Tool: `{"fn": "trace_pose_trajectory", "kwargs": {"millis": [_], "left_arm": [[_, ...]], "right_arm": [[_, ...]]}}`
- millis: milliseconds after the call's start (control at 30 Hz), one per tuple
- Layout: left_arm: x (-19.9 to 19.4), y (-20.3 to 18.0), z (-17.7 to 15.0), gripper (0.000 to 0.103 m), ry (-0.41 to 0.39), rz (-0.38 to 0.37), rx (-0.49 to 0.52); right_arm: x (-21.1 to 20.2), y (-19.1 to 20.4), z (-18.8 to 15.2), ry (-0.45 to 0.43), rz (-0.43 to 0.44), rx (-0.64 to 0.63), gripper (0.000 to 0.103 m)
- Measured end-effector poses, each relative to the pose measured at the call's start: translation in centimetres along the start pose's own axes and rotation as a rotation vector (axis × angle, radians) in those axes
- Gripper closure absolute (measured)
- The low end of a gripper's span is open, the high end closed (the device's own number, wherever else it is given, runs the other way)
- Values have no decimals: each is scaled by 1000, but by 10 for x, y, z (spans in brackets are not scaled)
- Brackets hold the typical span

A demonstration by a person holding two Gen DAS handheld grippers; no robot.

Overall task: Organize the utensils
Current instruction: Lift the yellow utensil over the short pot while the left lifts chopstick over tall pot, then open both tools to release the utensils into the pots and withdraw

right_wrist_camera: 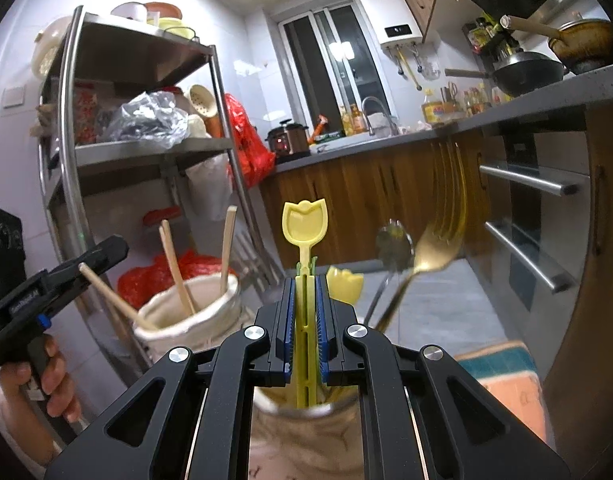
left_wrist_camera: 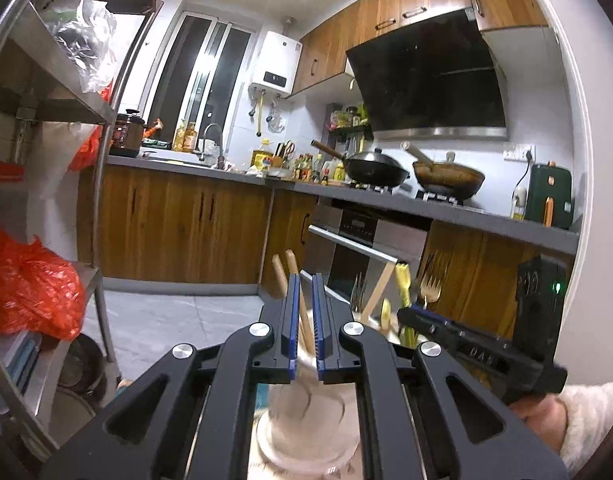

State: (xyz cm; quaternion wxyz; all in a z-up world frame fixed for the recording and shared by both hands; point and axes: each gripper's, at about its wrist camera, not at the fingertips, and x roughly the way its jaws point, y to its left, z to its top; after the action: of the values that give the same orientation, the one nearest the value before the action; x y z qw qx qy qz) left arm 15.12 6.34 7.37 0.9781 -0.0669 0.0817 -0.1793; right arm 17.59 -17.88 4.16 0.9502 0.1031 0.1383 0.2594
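My left gripper (left_wrist_camera: 305, 280) is closed around a wooden chopstick (left_wrist_camera: 302, 312) that stands in a cream holder (left_wrist_camera: 306, 420) below it; a second chopstick (left_wrist_camera: 280, 276) leans beside it. My right gripper (right_wrist_camera: 305, 284) is shut on the stem of a yellow tulip-shaped spoon (right_wrist_camera: 304, 222) over a second cream holder (right_wrist_camera: 306, 432). That holder also has another yellow spoon (right_wrist_camera: 346, 282), a gold fork (right_wrist_camera: 438, 240) and a metal spoon (right_wrist_camera: 394, 248). In the right wrist view the left gripper (right_wrist_camera: 106, 254) sits at the chopstick holder (right_wrist_camera: 190, 316).
A steel shelf rack (right_wrist_camera: 146, 152) with red bags (right_wrist_camera: 246, 148) stands on the left. Wooden cabinets and an oven (left_wrist_camera: 358, 240) run along the counter (left_wrist_camera: 466, 212), which carries woks (left_wrist_camera: 376, 168) and bottles. A blue-and-orange cloth (right_wrist_camera: 502, 372) lies under the holders.
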Motion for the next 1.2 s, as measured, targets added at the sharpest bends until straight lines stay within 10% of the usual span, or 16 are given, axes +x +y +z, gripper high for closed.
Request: {"fn": "trace_pose_trajectory", "kwargs": {"millis": [800, 867, 933, 1200], "left_arm": [[-50, -41, -67, 96, 178, 85, 87], [-54, -47, -73, 86, 184, 102, 96], [-57, -52, -76, 53, 180, 119, 99], [-69, -65, -80, 27, 133, 167, 153]], "right_arm": [[-85, 27, -48, 126, -122, -123, 57], [-89, 31, -53, 124, -137, -153, 52], [-93, 37, -57, 116, -154, -186, 49], [-110, 41, -58, 36, -165, -222, 19]]}}
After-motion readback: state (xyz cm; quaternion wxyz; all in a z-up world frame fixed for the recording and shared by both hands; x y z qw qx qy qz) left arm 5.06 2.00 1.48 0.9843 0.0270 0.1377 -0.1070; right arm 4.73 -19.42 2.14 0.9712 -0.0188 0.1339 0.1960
